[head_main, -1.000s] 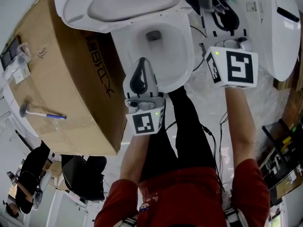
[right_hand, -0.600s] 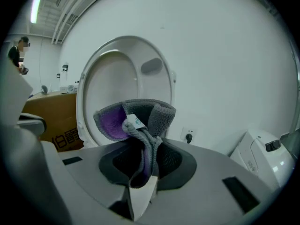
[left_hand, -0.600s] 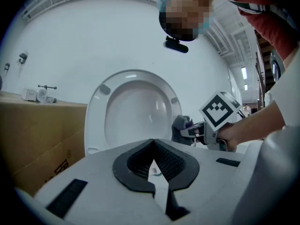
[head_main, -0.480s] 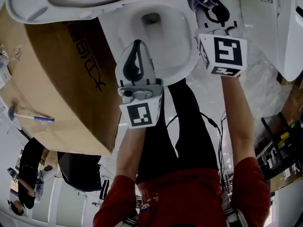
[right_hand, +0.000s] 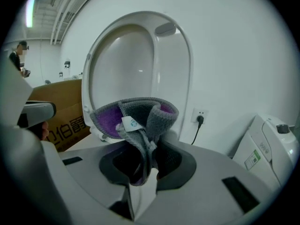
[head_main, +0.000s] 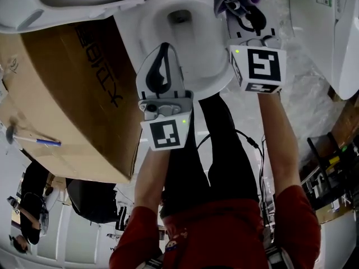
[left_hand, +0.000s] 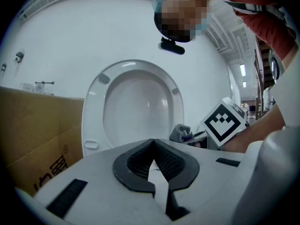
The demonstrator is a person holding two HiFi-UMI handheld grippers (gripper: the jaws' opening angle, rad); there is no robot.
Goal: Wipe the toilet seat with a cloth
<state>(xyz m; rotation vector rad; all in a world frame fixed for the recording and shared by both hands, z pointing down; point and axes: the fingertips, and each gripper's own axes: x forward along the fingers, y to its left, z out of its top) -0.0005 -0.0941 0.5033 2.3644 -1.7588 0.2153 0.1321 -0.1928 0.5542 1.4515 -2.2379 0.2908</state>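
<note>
Fingers of right gripper (right_hand: 142,159) clamped on cloth (right_hand: 136,118) (grey knit, purple lining, bunched upward). Toilet seat (right_hand: 185,78) raised, just ahead and above; glossy white oval, long axis upright. Left gripper (left_hand: 152,146) pinched together, empty, farther back over the bowl (head_main: 216,72).

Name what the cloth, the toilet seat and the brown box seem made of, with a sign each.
Cloth: soft knitted fabric, grey and purple; ribbed texture, sewn tag.
Toilet seat: glossy white, likely plastic; smooth reflections.
Brown box: matte cardboard; flat printed panels.
</note>
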